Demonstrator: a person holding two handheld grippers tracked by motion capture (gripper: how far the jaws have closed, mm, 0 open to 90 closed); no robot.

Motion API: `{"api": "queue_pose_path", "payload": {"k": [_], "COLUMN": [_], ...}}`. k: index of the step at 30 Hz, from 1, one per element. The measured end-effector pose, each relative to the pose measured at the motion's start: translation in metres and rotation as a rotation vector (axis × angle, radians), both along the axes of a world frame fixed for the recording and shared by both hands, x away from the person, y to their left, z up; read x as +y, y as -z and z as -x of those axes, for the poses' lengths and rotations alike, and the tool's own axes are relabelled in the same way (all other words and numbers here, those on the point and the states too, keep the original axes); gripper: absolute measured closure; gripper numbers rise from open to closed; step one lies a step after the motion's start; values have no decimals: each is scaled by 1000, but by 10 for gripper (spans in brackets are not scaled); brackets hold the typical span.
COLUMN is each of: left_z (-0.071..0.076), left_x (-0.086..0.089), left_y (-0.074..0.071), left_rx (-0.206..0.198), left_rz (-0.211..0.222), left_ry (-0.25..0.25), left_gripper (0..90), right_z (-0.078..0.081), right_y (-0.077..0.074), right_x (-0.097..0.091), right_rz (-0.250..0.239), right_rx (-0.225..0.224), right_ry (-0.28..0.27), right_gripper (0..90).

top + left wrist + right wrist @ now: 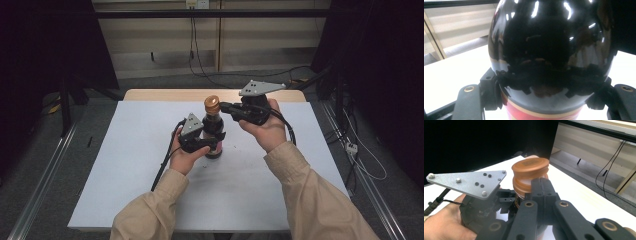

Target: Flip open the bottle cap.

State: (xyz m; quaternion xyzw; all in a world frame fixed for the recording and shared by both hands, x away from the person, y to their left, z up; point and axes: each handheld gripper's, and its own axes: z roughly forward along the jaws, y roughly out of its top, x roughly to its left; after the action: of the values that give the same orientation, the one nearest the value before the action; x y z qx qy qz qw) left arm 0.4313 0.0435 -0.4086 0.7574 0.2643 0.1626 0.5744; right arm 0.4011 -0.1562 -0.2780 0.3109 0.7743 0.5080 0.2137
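Two grippers meet at the dark bottle, mid-counter: left gripper clenched around its body, right gripper with jaws pressed together beside the copper cap, at its three o'clock. Nudging that cap could tip the bottle.

1. The bottle, clamped between the left gripper's fingers, looks like dark, glossy glass, with a smooth red-and-cream paper-like label.
2. Its cap, just beyond the right gripper's closed fingers, is smooth, coppery, semi-gloss.
3. Both grippers' fingers are matt black plastic; their grey plates look like speckled matt metal.
4. The table top is matt white.
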Motion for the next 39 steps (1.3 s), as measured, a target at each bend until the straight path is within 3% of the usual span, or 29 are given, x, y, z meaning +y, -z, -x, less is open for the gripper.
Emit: {"api": "queue_pose_path", "payload": {"k": [29, 39], "left_z": [0, 1], "left_x": [0, -2], "left_y": [0, 0], "left_rx": [-2, 0], "left_rz": [-3, -4], "left_ry": [-6, 0], "left_gripper": [301, 300], "right_z": [-1, 1], "right_y": [-11, -19], "right_x": [6, 20], "right_rz": [-27, -40], "right_rx": [-20, -45], "right_ry": [-4, -26], "right_gripper": [900, 900]}}
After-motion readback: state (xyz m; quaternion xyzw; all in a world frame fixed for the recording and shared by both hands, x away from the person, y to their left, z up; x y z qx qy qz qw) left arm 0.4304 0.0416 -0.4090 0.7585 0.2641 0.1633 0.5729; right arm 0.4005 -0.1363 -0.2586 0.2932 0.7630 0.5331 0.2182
